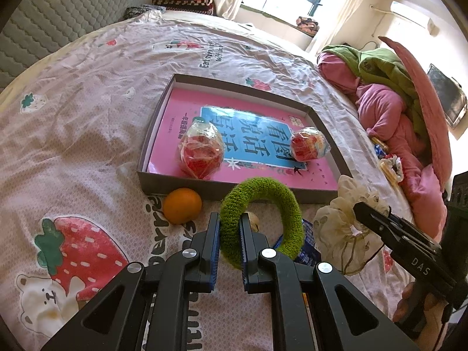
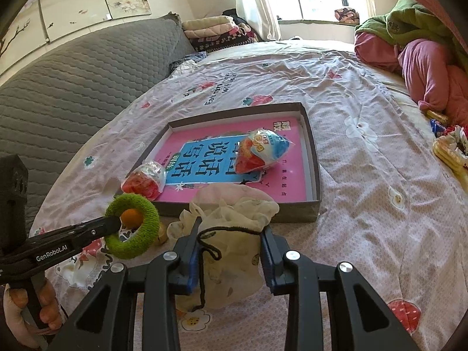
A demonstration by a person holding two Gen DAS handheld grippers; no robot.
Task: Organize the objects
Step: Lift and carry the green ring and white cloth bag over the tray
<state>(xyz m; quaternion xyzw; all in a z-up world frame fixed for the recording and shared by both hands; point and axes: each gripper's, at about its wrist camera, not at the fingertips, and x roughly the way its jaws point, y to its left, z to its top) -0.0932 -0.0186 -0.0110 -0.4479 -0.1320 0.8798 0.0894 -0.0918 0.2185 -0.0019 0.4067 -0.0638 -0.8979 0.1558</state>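
Two wrapped egg-shaped packets (image 1: 201, 149) (image 1: 309, 144) lie on a pink book (image 1: 234, 134) inside a shallow grey box (image 1: 242, 90) on the strawberry-print bedspread (image 1: 87, 122). Only the left wrist view shows the whole orange (image 1: 182, 209) just outside the box's near wall; the right wrist view shows it through the ring, plus the grey quilted headboard (image 2: 73, 87) at far left. The left gripper (image 1: 229, 225) is clamped tight on the near-left side of a fuzzy green ring (image 1: 263, 222), held up just in front of the box. The right gripper (image 2: 232, 234) is closed on a cream drawstring pouch (image 2: 231, 234), its black cord (image 2: 204, 251) hanging loose, near the box's near wall.
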